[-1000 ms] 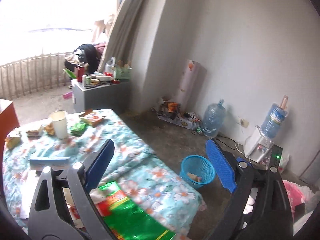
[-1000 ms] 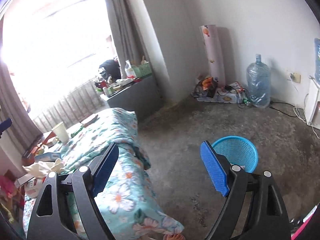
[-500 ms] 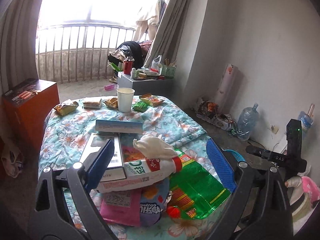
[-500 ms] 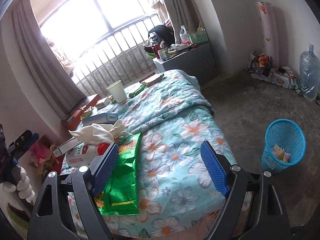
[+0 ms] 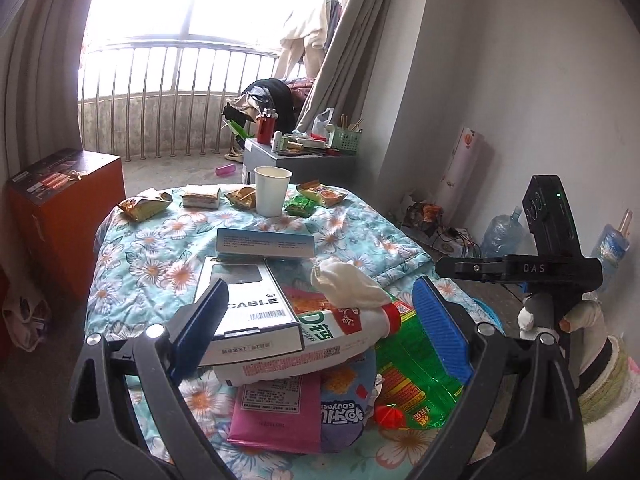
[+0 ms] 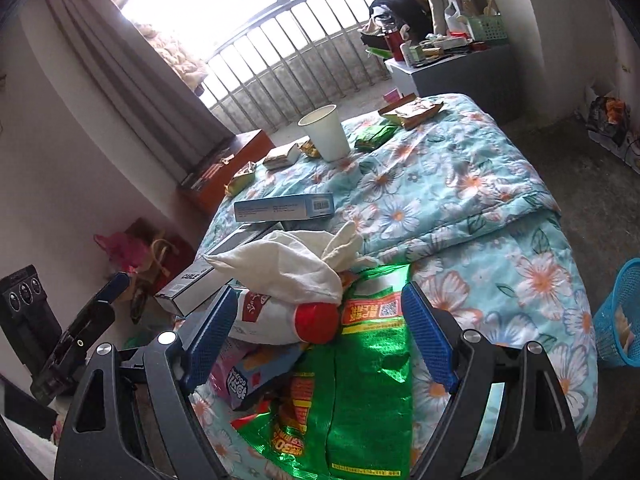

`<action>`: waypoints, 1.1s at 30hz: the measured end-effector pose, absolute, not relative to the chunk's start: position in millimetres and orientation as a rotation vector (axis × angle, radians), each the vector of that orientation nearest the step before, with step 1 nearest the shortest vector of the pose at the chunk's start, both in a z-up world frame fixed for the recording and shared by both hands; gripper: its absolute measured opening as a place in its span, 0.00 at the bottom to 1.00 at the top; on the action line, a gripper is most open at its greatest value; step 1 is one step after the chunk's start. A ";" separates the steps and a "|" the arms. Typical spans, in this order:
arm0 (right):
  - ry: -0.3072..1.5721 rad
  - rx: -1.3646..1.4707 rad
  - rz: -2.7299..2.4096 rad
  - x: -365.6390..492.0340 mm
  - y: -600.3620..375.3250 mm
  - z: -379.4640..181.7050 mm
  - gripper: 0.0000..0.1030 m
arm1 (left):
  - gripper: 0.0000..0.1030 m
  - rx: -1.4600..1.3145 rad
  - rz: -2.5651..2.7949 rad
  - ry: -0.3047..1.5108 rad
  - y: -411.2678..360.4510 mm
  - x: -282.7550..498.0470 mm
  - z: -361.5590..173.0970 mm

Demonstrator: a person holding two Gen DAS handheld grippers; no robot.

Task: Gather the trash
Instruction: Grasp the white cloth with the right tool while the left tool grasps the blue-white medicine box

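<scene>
Looking along the left claw (image 5: pixel 316 324): jaws wide apart, nothing pressed between the blue pads (image 5: pixel 438 330). Beneath it, the near end of the floral-covered worktop (image 5: pixel 152 264) carries a heap of trash: a white box printed CABLE (image 5: pixel 248 304) lying on a white plastic bottle (image 5: pixel 320 340) with a red cap, a crumpled white cloth (image 5: pixel 348 284) draped over the bottle's neck, a pink packet (image 5: pixel 278 412), a blue snack bag (image 5: pixel 344 412) and a green foil wrapper (image 5: pixel 416 364). A flat light-blue box (image 5: pixel 264 243) lies just beyond. At the far end, a white paper cup (image 5: pixel 273 191) stands upright among small snack wrappers (image 5: pixel 142 206). The right-hand device (image 5: pixel 548 236) shows at the right edge, held by a gloved hand (image 5: pixel 576 320).

Right wrist view: right claw (image 6: pixel 316 336) released too, pads clear of everything. The bottle's red cap (image 6: pixel 318 323) and the upper end of the green foil wrapper (image 6: pixel 372 360) lie between the fingers, untouched. The white cloth (image 6: pixel 288 262) sits just above the cap. The cup (image 6: pixel 325 132) stands far back. A blue mesh basket (image 6: pixel 622 312) sits on the floor at the right edge, beside the worktop, some scraps visible inside.
</scene>
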State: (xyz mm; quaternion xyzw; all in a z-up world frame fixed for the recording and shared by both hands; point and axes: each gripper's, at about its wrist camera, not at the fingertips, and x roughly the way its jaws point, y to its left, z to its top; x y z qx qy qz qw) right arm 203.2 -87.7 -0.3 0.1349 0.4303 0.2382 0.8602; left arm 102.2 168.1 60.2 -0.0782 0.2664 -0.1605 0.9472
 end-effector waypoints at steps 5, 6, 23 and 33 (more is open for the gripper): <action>0.999 0.202 0.533 239.8 -48.6 -20.2 0.77 | 0.86 -0.157 -0.262 0.645 187.7 140.8 68.6; 1.017 0.187 0.537 245.4 -42.9 -24.5 0.76 | 0.86 -0.133 -0.256 0.670 190.6 152.2 71.3; 1.102 0.252 0.560 275.6 -50.0 -47.0 0.17 | 0.86 0.538 -0.495 1.034 110.9 327.0 8.5; 1.064 0.519 0.516 281.4 -118.5 -50.4 0.14 | 0.86 0.627 -0.470 1.155 99.7 358.7 -33.8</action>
